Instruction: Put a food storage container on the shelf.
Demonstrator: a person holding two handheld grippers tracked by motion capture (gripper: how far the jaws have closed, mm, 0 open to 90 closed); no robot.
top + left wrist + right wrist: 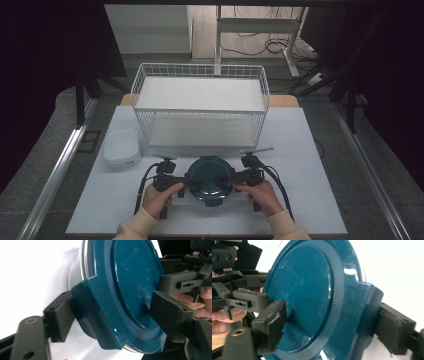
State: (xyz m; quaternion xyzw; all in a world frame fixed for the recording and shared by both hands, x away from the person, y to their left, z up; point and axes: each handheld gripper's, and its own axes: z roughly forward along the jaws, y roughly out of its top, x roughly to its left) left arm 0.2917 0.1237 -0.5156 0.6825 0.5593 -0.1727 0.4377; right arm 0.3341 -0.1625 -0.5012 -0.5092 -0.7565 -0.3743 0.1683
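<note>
A round container with a teal lid point(210, 179) rests on the white table near the front edge. My left gripper point(186, 184) is shut on the lid's left side: in the left gripper view point(115, 315) one jaw presses the outside of the latch tab point(92, 312) and the other lies on the lid's top. My right gripper point(231, 179) is shut on the opposite side the same way, one jaw on the lid's top and one on the right latch tab point(367, 315) in the right gripper view point(333, 326). The clear bowl under the lid is mostly hidden.
A white wire two-level basket rack point(200, 105) stands behind the container. A small white rectangular tub point(121, 147) sits to the left on the table point(310, 200). Metal rails run along both sides of the table.
</note>
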